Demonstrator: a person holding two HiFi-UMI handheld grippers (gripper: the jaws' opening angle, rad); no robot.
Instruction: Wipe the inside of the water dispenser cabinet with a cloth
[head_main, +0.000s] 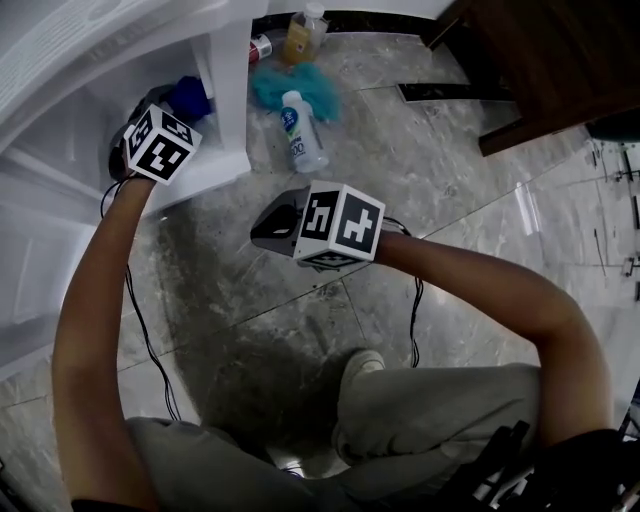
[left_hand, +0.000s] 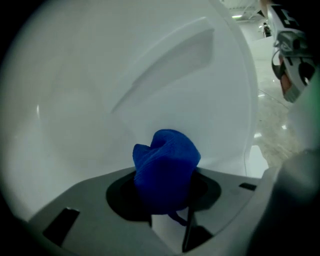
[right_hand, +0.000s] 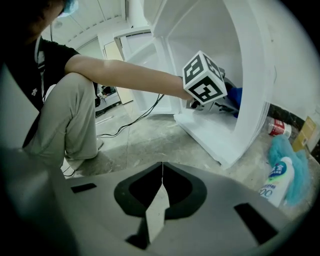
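Observation:
My left gripper (head_main: 172, 115) reaches into the white water dispenser cabinet (head_main: 225, 160) and is shut on a bunched blue cloth (head_main: 188, 97). In the left gripper view the blue cloth (left_hand: 167, 167) fills the gap between the jaws, with the cabinet's white inner wall (left_hand: 125, 75) close behind it. My right gripper (head_main: 268, 228) hovers over the stone floor outside the cabinet. Its jaws (right_hand: 162, 172) are shut and meet in a thin line with nothing between them. The right gripper view also shows the left gripper's marker cube (right_hand: 202, 80) and the cloth (right_hand: 235, 95) inside the cabinet (right_hand: 220, 137).
A white spray bottle (head_main: 303, 130) lies on a teal cloth (head_main: 295, 85) just right of the cabinet. An amber bottle (head_main: 305, 30) and a red can (head_main: 260, 47) stand by the wall. Black cables (head_main: 140, 330) trail over the floor. A dark wooden cabinet (head_main: 540, 60) is at upper right.

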